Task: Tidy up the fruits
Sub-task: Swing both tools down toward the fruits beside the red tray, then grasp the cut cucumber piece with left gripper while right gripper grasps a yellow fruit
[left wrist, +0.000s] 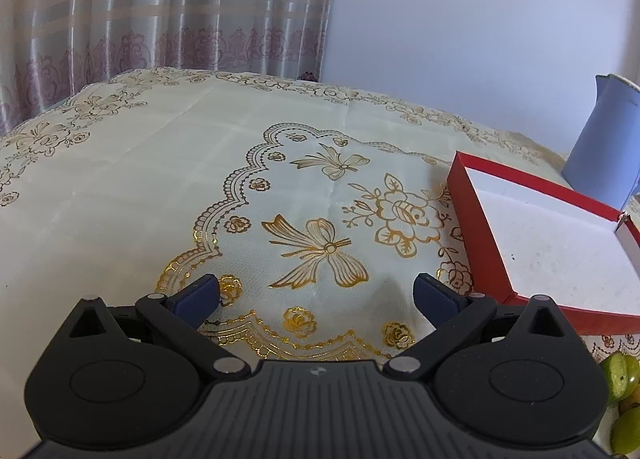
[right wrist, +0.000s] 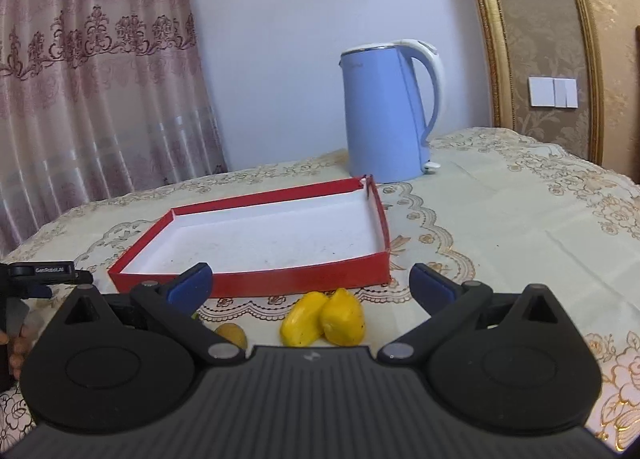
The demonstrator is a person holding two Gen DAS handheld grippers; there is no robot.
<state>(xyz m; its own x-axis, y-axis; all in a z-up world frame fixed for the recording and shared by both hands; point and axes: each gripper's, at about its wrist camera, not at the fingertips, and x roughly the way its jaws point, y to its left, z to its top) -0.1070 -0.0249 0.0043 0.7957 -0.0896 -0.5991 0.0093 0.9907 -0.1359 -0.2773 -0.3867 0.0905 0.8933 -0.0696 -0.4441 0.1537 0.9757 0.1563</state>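
A shallow red tray (right wrist: 304,279) with a white floor lies empty on the table; in the left wrist view its red tray wall (left wrist: 478,231) runs along the right side. Two yellow starfruits (right wrist: 324,323) lie side by side just in front of the tray, between the fingers of my right gripper (right wrist: 310,283), which stands open above them. A small yellow-brown fruit (right wrist: 232,334) sits to their left. Green fruits (left wrist: 624,399) show at the lower right edge of the left wrist view. My left gripper (left wrist: 316,295) hangs open over bare tablecloth, left of the tray.
A light blue electric kettle (right wrist: 386,111) stands behind the tray's far right corner. A cream tablecloth with gold flowers (left wrist: 160,187) covers the table. Curtains and a wall lie behind. The other gripper and a hand (right wrist: 20,343) appear at the left edge of the right wrist view.
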